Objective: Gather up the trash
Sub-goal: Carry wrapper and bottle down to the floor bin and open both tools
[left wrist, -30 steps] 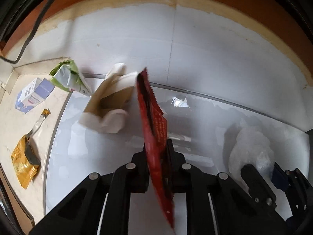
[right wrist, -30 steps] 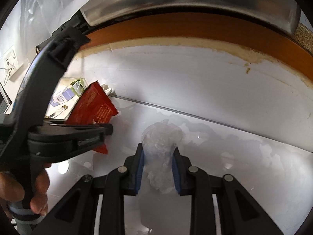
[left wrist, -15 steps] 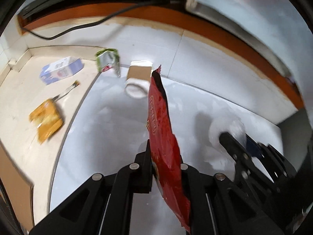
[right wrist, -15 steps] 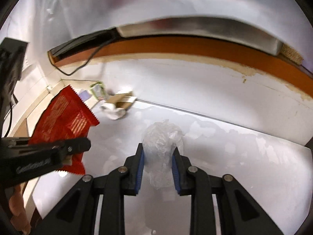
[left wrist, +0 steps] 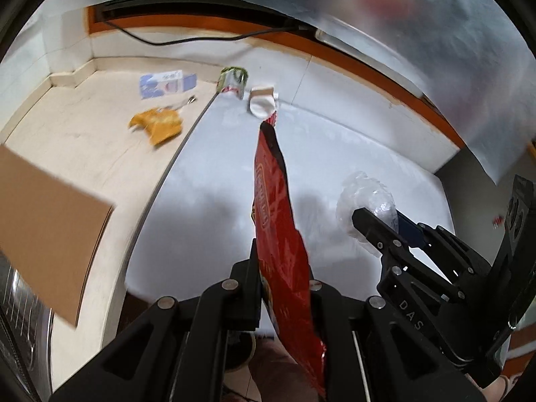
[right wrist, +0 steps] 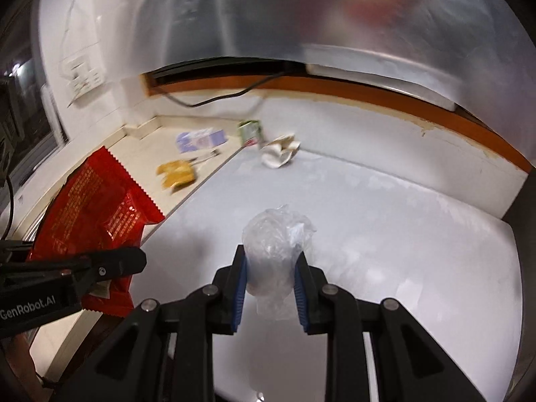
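Left wrist view: left gripper (left wrist: 284,288) clamped tight on a red snack wrapper (left wrist: 276,201), held edge-on between the black fingers, standing up and away from them and hanging past them at the near end; right gripper (left wrist: 388,214) at the right, clasping a crumpled clear plastic bag (left wrist: 363,189) between blue-padded fingers; both held above a white countertop (left wrist: 318,140). At the far edge of that top, a crushed paper cup (left wrist: 262,103) on its side, with a green and white carton (left wrist: 232,82) just to its left; on the beige counter (left wrist: 67,134) further left, a yellow wrapper (left wrist: 157,124), a thin silvery strip (left wrist: 184,103) just beyond it, and a blue and white box (left wrist: 166,84) near the far wall; a brown cardboard panel (left wrist: 47,231) blurred at the near left; a black cable (left wrist: 187,38) running along the far wall. Right wrist view: right gripper (right wrist: 270,288) closed on the clear plastic bag (right wrist: 276,244), bag bulging above the blue pads (right wrist: 240,291); left gripper (right wrist: 134,261) at the near left, gripping the red snack wrapper (right wrist: 97,214), seen here broadside; paper cup (right wrist: 279,152), carton (right wrist: 249,132), yellow wrapper (right wrist: 176,174) and blue and white box (right wrist: 199,140) lying well apart from both grippers at the far left; wall socket (right wrist: 82,75) on the white wall at the left.
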The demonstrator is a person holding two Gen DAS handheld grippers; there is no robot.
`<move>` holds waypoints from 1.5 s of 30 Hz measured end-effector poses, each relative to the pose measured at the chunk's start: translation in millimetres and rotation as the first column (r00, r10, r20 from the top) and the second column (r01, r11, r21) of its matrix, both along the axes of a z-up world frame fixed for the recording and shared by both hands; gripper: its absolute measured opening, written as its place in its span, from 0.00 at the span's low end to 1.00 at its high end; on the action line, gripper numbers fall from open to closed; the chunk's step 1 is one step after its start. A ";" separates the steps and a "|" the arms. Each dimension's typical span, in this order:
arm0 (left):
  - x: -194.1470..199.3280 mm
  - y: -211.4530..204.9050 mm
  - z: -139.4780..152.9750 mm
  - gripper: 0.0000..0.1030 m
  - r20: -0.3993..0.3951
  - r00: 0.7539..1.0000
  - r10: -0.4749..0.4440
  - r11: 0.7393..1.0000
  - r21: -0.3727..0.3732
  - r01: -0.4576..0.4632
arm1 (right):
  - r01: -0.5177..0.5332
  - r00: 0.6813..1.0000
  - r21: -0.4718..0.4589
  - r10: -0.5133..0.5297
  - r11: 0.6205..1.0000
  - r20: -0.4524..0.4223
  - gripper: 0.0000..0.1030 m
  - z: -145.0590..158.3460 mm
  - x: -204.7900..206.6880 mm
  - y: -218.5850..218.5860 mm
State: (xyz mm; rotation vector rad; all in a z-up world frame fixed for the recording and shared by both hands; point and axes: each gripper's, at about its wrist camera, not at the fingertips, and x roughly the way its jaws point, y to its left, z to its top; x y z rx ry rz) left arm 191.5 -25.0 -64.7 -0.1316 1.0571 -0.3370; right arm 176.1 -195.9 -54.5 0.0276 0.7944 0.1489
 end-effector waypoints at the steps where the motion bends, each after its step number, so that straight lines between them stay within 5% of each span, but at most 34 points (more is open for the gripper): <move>1: -11.4 5.6 -0.9 0.06 -0.002 1.000 -0.005 1.000 -0.003 0.005 | -0.003 1.000 -0.003 0.003 1.000 -0.003 0.25 -0.7 -9.0 5.9; 14: -107.6 52.7 -64.2 0.06 -0.110 0.993 -0.037 0.999 -0.009 0.036 | -0.055 0.991 -0.021 0.052 0.998 -0.123 0.25 -49.9 -122.4 78.9; 26: -144.3 56.9 -159.1 0.07 -0.254 0.967 -0.036 0.999 -0.007 0.035 | -0.059 0.946 0.007 0.058 0.998 -0.318 0.25 -134.7 -148.6 97.9; 32: -141.8 50.4 -218.4 0.07 -0.300 0.954 -0.010 1.000 -0.004 0.010 | -0.041 0.919 0.039 0.053 0.998 -0.390 0.25 -196.4 -143.7 90.6; 45: -120.6 51.9 -379.1 0.10 -0.374 0.925 0.072 0.996 -0.028 -0.089 | -0.004 0.863 0.186 0.097 0.983 -0.495 0.26 -380.7 -116.0 70.0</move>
